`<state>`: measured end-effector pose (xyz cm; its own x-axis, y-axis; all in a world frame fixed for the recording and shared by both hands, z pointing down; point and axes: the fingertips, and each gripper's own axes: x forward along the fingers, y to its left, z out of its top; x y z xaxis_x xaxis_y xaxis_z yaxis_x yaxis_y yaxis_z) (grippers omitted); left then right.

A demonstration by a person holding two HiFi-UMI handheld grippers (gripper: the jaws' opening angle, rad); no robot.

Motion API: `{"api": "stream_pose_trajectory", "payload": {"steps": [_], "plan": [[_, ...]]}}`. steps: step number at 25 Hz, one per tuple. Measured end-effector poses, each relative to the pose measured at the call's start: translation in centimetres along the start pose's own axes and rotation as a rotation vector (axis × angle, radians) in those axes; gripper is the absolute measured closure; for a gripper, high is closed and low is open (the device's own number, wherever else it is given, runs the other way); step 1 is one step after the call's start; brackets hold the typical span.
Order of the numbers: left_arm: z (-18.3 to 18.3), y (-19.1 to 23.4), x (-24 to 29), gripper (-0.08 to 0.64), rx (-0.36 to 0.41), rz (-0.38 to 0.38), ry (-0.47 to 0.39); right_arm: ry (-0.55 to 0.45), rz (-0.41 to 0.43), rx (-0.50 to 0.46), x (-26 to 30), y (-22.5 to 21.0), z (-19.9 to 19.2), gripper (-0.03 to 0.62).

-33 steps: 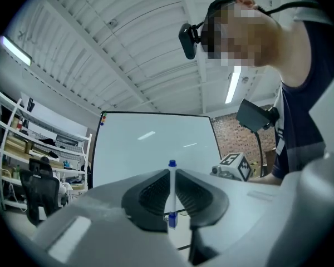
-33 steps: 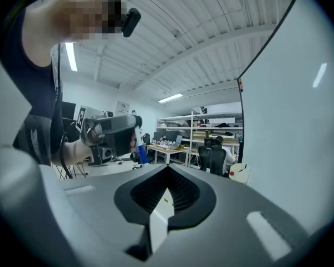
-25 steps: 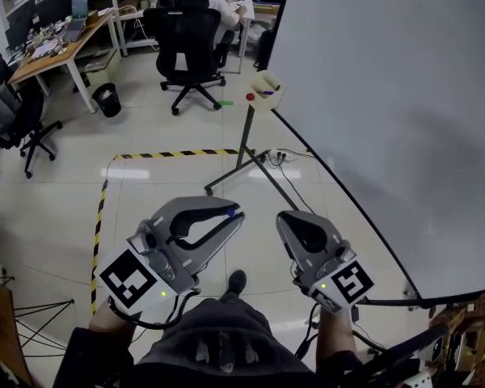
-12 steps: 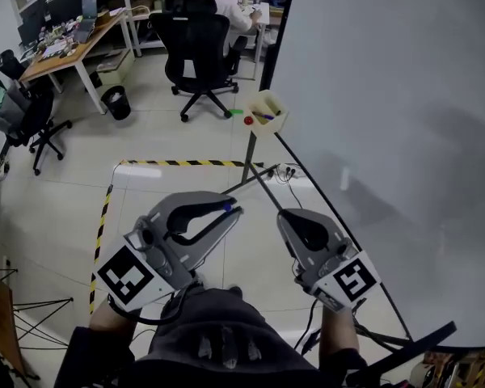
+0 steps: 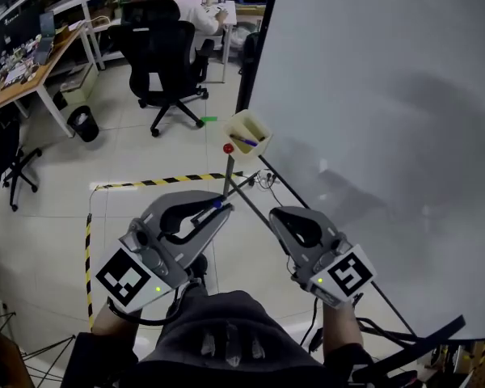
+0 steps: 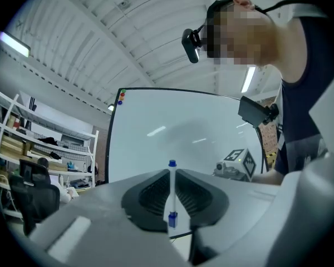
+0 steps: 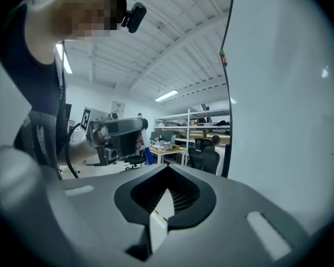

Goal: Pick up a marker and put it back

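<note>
The left gripper [image 5: 224, 211] is closed down on a marker [image 6: 171, 193] – the jaws stand only a sliver apart, pads pressed on the white barrel. One blue end pokes out past the tips and the other sits back in the throat. The right gripper [image 5: 280, 217] has its jaws brought together with nothing between them. Both are held low in front of the person, side by side and apart from each other, tips pointing forward.

Ahead of the left gripper's tip, not touching it, a cream holder [image 5: 255, 126] hangs at the lower edge of the whiteboard [image 5: 388, 95], which fills the right side. Another marker [image 5: 244, 141] lies inside the holder, and a red knob [image 5: 228, 148] sits just below it. The stand's pole [image 5: 227, 172] and splayed legs cross the floor between the grippers and the holder, with cables [image 5: 267, 180] near the foot.

Farther off – yellow-and-black floor tape [image 5: 162, 182], a black office chair [image 5: 158, 47] with a seated person [image 5: 182, 6] at a desk beyond it, a dark bin [image 5: 85, 124], and a wooden desk [image 5: 24, 79] at the left.
</note>
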<state>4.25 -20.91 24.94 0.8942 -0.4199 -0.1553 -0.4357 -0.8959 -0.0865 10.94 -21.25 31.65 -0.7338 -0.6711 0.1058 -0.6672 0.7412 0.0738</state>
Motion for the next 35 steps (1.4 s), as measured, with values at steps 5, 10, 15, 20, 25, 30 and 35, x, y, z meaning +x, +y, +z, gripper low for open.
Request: {"api": "stream_pose_trajectory", "payload": {"steps": [5, 10, 15, 20, 25, 30, 35], "plan": [[-1.3, 7.4, 1.4, 0.523, -0.016, -0.063, 0.010, 0.020, -0.062, 0.013, 6.2, -3.5, 0.6, 0.591], [-2.4, 13.1, 2.6, 0.523, -0.032, -0.153, 0.012, 0.040, -0.143, 0.034, 10.8, -5.8, 0.8, 0.591], [-3.5, 15.8, 4.0, 0.523, -0.063, -0.199, -0.007, 0.066, -0.167, 0.035, 13.1, -7.0, 0.5, 0.591], [-4.5, 17.5, 6.3, 0.523, -0.036, -0.199, -0.003, 0.072, -0.171, 0.042, 14.1, -8.5, 0.3, 0.591], [-6.7, 18.5, 8.6, 0.523, 0.006, -0.154, 0.020, 0.069, -0.142, 0.049, 14.3, -10.2, -0.6, 0.591], [-11.4, 20.2, 11.0, 0.523, -0.040, -0.075, 0.098, 0.065, -0.123, 0.066, 13.8, -11.7, -0.9, 0.591], [-16.4, 21.5, 13.1, 0.523, -0.092, -0.035, 0.158, 0.079, -0.103, 0.082, 13.3, -12.7, -1.5, 0.591]]}}
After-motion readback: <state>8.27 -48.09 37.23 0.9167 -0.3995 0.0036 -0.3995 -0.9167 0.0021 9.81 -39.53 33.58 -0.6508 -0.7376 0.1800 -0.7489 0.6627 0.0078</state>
